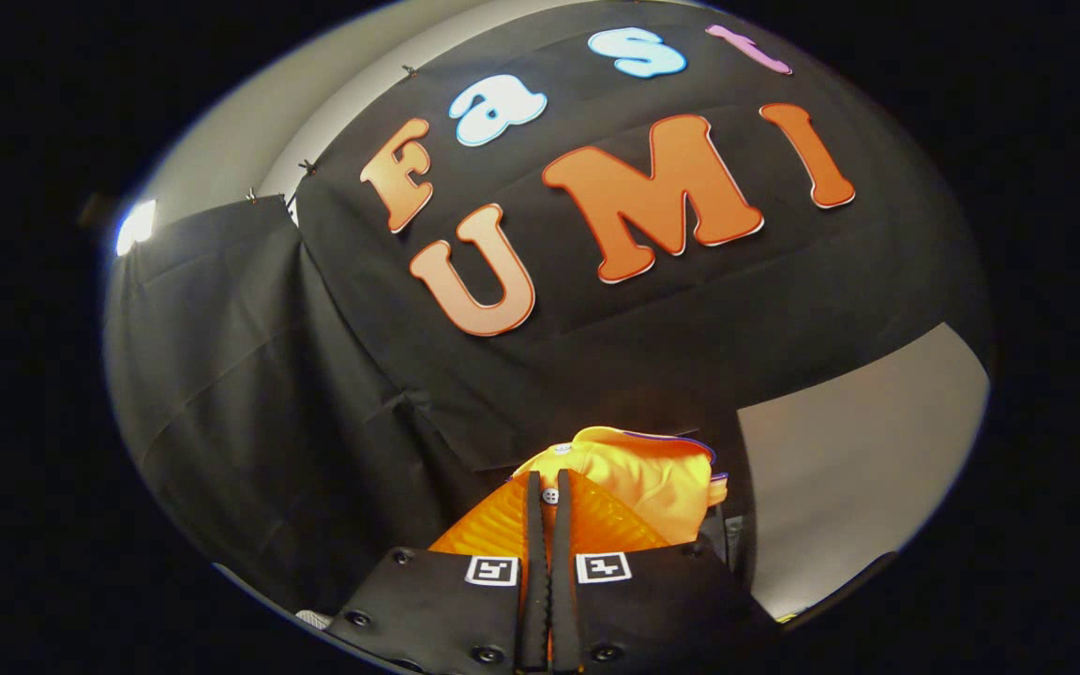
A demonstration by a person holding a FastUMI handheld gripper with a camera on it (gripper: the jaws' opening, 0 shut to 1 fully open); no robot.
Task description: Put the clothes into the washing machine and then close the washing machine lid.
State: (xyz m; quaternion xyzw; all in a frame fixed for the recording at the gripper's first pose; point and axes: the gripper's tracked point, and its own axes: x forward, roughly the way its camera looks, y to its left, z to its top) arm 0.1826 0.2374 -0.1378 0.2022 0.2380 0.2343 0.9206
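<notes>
The two fingers (547,511) stand closed almost flat against each other, their dark toothed inner edges running side by side with only a thin seam between them. Each finger has an orange ribbed outer face and sits in a black mount with a small square black-and-white marker (491,570) near its base. Pinched in that seam is a piece of orange-yellow clothing (648,473); a small pale button (550,495) on the cloth sits right at the fingertips, just where the two edges meet. From the tips the garment bunches upward and off to the right side of the fingers in smooth, shiny folds, with a narrow purple trim along its upper edge. The garment hangs from the grip with nothing visible beneath it.

Beyond the garment hangs the black cloth of the booth's wall (249,394), draped in loose creases and clipped along its top edge. Further right, past the cloth's edge, a plain pale wall surface (854,469) shows. High on the far left a bright lamp (135,227) shines at the top of the cloth, below a pale ceiling.
</notes>
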